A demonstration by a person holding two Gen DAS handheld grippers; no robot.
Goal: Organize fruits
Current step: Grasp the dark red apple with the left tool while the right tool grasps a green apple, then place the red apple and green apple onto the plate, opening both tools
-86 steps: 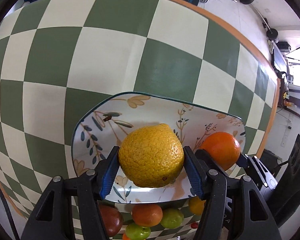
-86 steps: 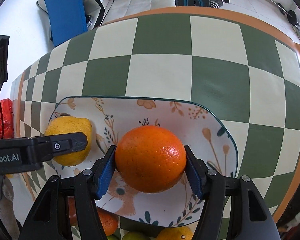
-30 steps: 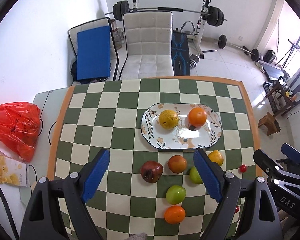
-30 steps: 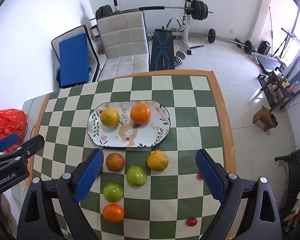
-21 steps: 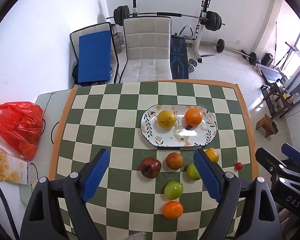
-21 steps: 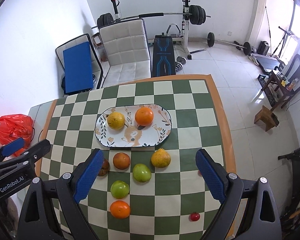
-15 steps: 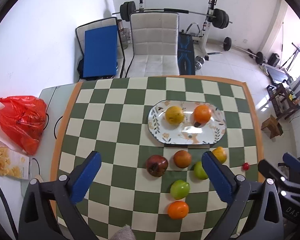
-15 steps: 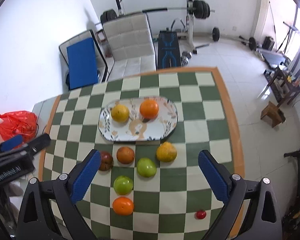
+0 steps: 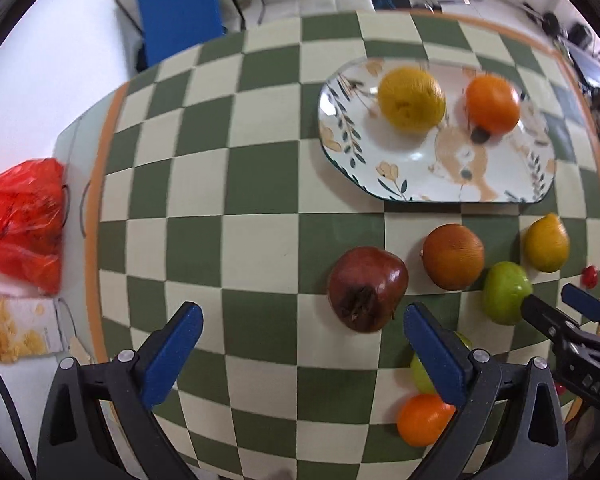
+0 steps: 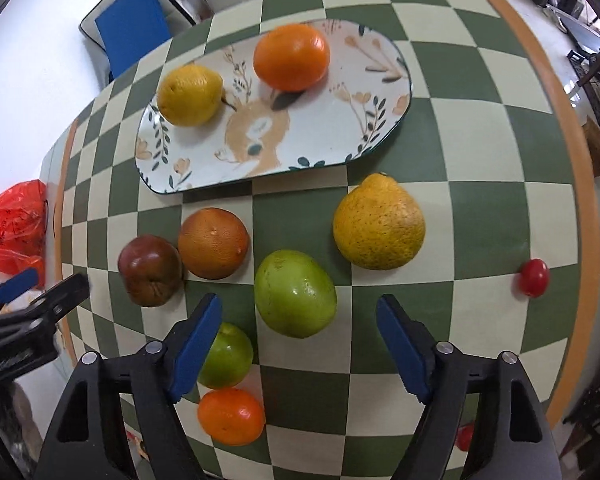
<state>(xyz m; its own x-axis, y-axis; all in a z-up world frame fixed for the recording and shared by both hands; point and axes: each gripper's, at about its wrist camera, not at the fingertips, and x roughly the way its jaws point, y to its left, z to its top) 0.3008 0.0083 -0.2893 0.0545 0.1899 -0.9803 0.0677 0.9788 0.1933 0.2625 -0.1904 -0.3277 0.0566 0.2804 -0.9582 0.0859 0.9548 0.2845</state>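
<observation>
A floral oval plate (image 9: 440, 168) (image 10: 324, 136) holds a yellow citrus (image 9: 411, 98) (image 10: 190, 95) and an orange (image 9: 492, 104) (image 10: 291, 57). Loose on the checked table lie a dark red pomegranate (image 9: 366, 294) (image 10: 150, 270), a brownish orange (image 9: 453, 256) (image 10: 213, 242), a green fruit (image 9: 506, 298) (image 10: 295, 293), a big yellow citrus (image 9: 547, 242) (image 10: 379, 222), a second green fruit (image 10: 226, 356) and a small orange (image 9: 424, 420) (image 10: 231, 416). My left gripper (image 9: 300, 344) is open, just left of the pomegranate. My right gripper (image 10: 300, 336) is open, low over the green fruit.
Small red tomatoes (image 10: 534, 277) (image 9: 590, 275) lie near the table's right edge. A red plastic bag (image 9: 20, 220) and a snack packet (image 9: 12, 330) sit off the left edge. A blue pad (image 9: 178, 4) and a chair stand beyond the far edge.
Both grippers released the citrus and the orange onto the plate, rose high over the table, and have now dropped down close to the loose fruit, both still open.
</observation>
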